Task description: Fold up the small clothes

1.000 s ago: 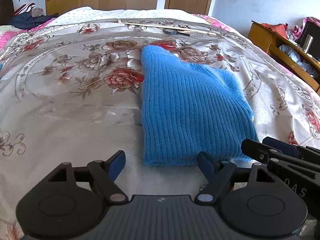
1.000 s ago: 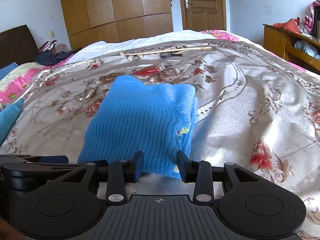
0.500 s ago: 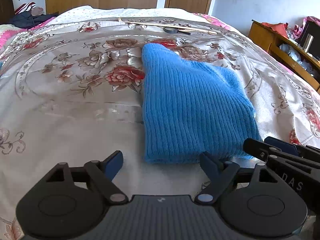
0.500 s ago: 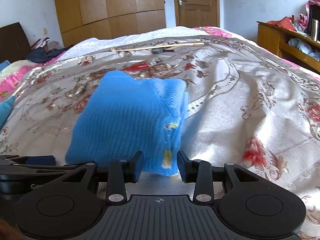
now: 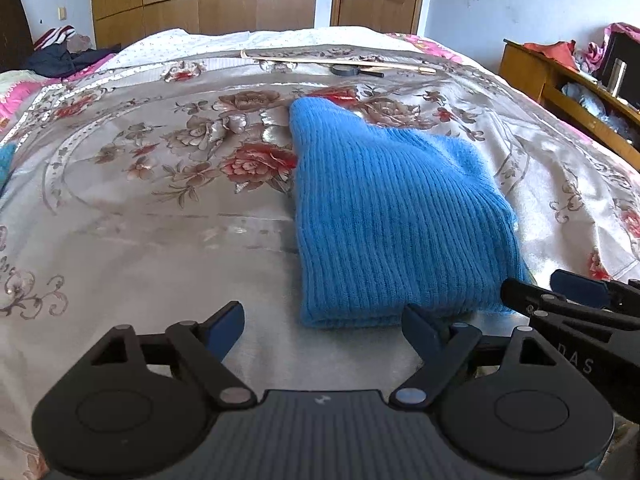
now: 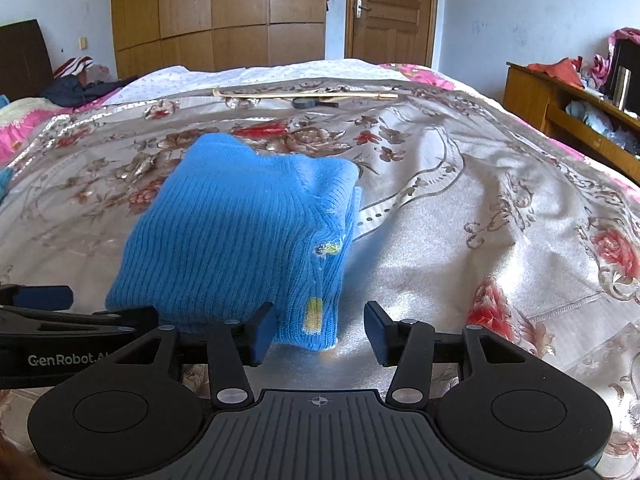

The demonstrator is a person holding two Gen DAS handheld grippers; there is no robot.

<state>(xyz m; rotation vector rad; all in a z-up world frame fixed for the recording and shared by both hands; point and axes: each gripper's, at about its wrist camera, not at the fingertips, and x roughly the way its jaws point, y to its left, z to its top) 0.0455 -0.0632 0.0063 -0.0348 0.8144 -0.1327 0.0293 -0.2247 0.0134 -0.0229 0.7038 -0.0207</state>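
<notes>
A folded blue knitted garment (image 5: 392, 216) lies on the floral bedspread (image 5: 160, 240). My left gripper (image 5: 322, 320) stands open and wide at the garment's near left corner, its fingers apart from the knit. In the right wrist view the garment (image 6: 240, 240) shows a small yellow patch near its corner. That corner sits between the fingers of my right gripper (image 6: 318, 332), whose jaws are opening and whose pads do not press on it. Each gripper also shows in the other's view: the right gripper (image 5: 568, 300) and the left gripper (image 6: 60, 308).
A long wooden stick (image 5: 340, 60) and a dark round tool (image 5: 352, 70) lie at the bed's far side. A wooden shelf unit (image 5: 568, 92) with clutter stands right of the bed. Dark clothes (image 5: 60, 60) are heaped at the far left. Wardrobe and door stand behind.
The right gripper's jaws have spread apart and let go of the garment's near right corner, which has settled on the bed. The left gripper's jaws opened a little wider.
</notes>
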